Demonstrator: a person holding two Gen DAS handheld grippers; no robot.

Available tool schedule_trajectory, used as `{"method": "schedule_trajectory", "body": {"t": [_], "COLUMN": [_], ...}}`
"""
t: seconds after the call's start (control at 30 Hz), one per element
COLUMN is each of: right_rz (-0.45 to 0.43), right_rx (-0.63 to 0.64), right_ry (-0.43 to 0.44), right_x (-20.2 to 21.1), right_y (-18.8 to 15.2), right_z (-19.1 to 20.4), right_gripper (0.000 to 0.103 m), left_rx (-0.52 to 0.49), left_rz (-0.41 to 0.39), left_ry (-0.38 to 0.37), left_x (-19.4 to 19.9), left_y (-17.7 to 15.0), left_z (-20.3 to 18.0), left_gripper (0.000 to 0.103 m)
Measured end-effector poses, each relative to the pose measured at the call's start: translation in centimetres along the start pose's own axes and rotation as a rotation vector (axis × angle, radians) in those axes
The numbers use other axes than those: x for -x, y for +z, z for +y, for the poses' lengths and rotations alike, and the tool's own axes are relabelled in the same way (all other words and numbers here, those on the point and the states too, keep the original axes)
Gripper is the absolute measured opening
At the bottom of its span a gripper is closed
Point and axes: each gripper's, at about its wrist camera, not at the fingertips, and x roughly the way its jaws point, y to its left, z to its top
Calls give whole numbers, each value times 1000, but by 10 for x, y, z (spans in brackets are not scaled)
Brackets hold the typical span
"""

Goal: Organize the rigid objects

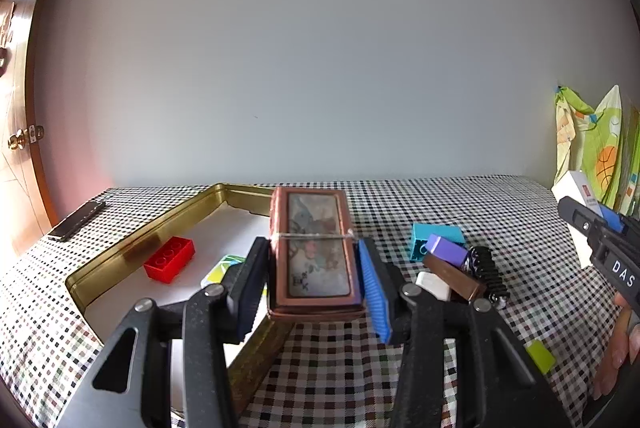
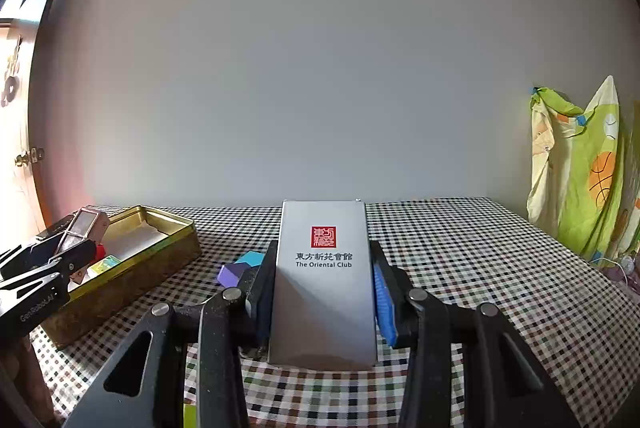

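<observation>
My left gripper is shut on a brown card box with a picture lid and a rubber band, held above the right rim of the gold tin tray. The tray holds a red brick and a green-yellow piece. My right gripper is shut on a white "The Oriental Club" box, held above the checked tablecloth. The left gripper with its box shows at left in the right wrist view, over the tray.
Right of the tray lie a teal brick, a purple block, a brown bar, a white piece and a black comb-like item. A lime block lies near. A phone rests far left. Green fabric hangs right.
</observation>
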Motion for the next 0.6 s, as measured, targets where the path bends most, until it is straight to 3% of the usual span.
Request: {"method": "schedule_trajectory", "body": {"t": [0.6], "right_rz": [-13], "right_rx": [53], "right_ry": [91], "right_x": [4], "right_y": [-3], "right_z": [35], "right_gripper": [44], "left_rx": [15], "left_rz": [17], "left_ry": [38], "left_x": [2], "left_y": [0], "left_z": [24], "left_gripper": [45]}}
